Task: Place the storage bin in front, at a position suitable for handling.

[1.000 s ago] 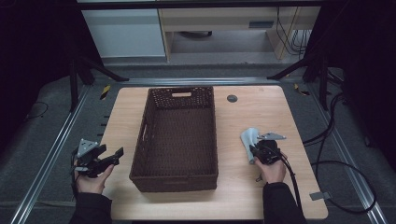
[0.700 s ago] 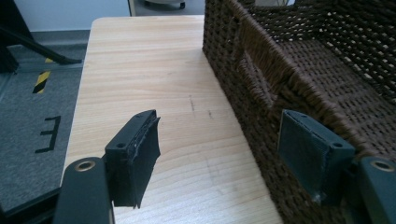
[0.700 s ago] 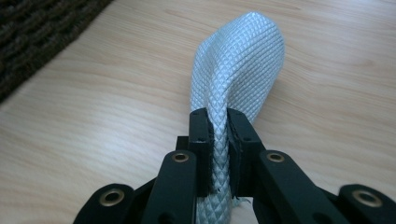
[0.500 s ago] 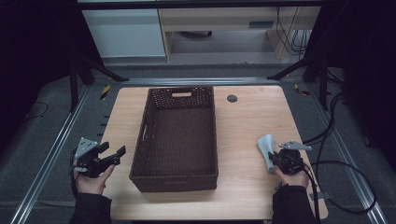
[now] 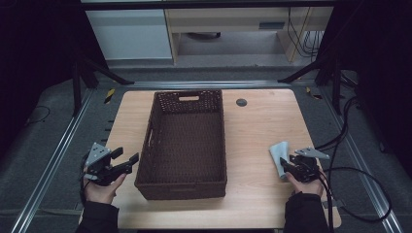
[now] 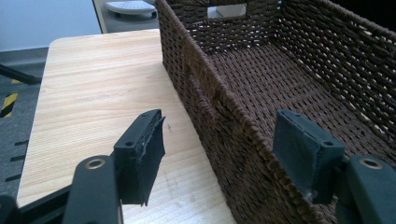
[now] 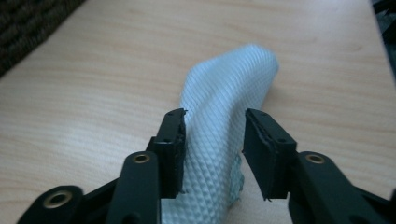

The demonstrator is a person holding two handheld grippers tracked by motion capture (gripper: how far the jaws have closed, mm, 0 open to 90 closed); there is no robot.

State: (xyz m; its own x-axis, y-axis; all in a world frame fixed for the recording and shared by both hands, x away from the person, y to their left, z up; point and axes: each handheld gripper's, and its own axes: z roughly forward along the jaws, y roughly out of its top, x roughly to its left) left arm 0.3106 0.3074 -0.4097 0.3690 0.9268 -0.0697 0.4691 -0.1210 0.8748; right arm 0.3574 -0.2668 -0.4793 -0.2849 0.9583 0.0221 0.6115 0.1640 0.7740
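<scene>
Brown wicker basket (image 5: 184, 141) stands between left tool (image 5: 127, 162) and cloth (image 5: 280, 154).

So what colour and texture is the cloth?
Pale blue cloth with a fine waffle weave; clearest in the right gripper view.

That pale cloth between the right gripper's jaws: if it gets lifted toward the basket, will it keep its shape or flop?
Probably flop. The cloth is a thin, waffle-textured fabric that already bends and folds on the table, so it would likely drape from the right gripper. It looks light, and the texture should resist slipping. Its jaws have just been opening, with the cloth between them.
</scene>
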